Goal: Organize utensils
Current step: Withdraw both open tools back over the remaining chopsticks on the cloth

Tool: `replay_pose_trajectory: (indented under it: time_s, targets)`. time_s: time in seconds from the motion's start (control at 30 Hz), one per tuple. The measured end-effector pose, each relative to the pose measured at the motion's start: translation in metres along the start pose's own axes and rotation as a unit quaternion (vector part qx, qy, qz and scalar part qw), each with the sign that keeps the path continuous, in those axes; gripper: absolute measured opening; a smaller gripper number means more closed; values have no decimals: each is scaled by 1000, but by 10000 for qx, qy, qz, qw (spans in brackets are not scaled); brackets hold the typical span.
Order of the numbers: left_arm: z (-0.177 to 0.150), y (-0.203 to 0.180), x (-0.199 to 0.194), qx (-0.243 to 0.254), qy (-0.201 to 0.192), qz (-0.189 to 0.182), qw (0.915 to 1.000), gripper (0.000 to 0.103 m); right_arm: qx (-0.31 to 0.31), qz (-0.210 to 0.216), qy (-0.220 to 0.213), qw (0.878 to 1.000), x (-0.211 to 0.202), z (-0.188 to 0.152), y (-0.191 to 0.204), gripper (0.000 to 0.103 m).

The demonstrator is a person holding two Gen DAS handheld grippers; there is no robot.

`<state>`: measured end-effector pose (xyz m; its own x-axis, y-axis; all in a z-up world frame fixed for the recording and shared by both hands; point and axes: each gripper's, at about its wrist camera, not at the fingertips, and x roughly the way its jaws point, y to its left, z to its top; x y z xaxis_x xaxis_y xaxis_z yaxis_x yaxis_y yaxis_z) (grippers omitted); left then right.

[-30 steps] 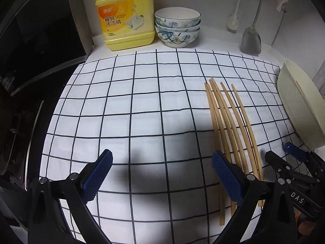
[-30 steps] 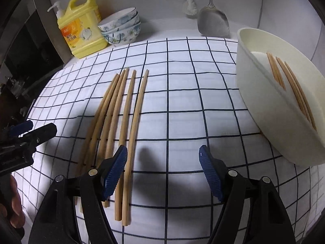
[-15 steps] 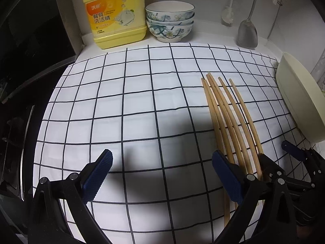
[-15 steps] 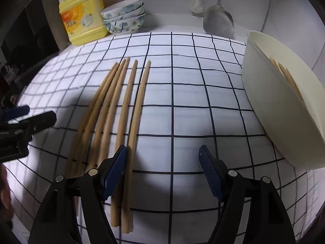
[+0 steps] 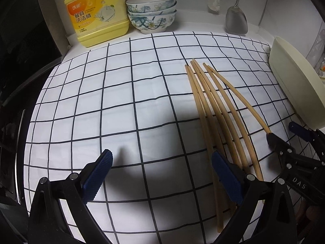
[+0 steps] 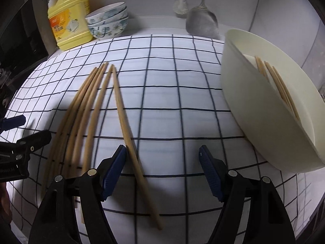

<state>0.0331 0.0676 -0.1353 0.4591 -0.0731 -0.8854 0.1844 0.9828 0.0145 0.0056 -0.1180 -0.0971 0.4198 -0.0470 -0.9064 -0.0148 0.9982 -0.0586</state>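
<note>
Several bamboo chopsticks lie side by side on the checked cloth; they also show in the right wrist view. One chopstick lies splayed to the right of the bunch, between the jaws of my open right gripper, close to the left finger. A cream tub at the right holds three chopsticks. My left gripper is open and empty, its right finger over the near ends of the bunch. The right gripper's fingers show at the right of the left wrist view.
A yellow detergent jug and stacked flowered bowls stand at the back. A metal spatula and a brush hang on the back wall. A dark stove edge lies left of the cloth.
The right gripper has moved down and left onto the bunch, and the rightmost chopstick has splayed away from the others, now between its jaws. The left gripper has barely moved.
</note>
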Motion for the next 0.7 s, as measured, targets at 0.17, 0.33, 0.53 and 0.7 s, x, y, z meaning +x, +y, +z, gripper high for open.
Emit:
replay_pose_trajectory:
  time_s: [0.17,0.33,0.53,0.7]
  targets:
    - [0,-3,6,78,44,17,10000,96,5,25,-7,10000,0,0,-2,70]
    - [1,-5,9,93,74,3,9999,97,-4,75,-8,10000,0,1,-1,70]
    - [1,-6,11,110,90,-3,9999,98,-5,98,-20,10000,1,3,0,70]
    - [2,-2,11,35,111,-35,9999,98,-30,120,-17,9999,3,4,1,70]
